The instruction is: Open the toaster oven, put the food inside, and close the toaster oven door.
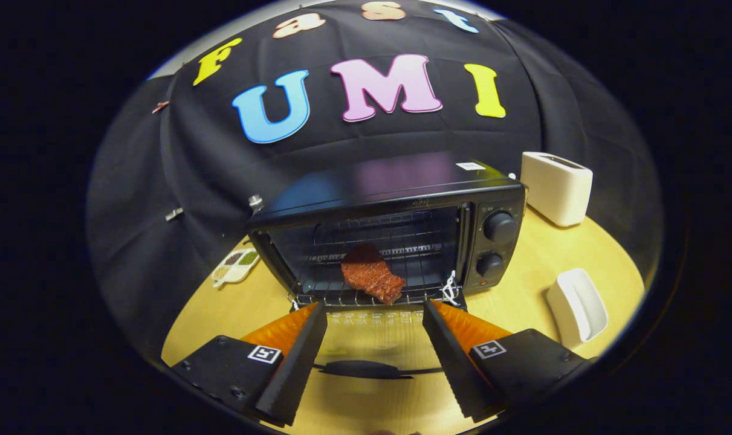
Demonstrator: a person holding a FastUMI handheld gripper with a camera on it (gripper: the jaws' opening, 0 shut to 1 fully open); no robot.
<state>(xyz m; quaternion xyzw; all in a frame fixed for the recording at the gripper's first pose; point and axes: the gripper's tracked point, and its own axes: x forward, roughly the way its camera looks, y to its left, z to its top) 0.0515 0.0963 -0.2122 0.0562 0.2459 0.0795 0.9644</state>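
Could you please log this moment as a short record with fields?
oven: open, door folded down
food: on the oven rack, near its front
gripper: open, holding nothing, fingers above the door, food just beyond them
door handle: between the fingers
toaster: behind the oven, beside its knobs
remaining: close the door

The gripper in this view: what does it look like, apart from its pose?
The gripper has two wedge-shaped fingers with ridged inner faces. Each is fixed to a black block that carries a square black-and-white marker and small screws.
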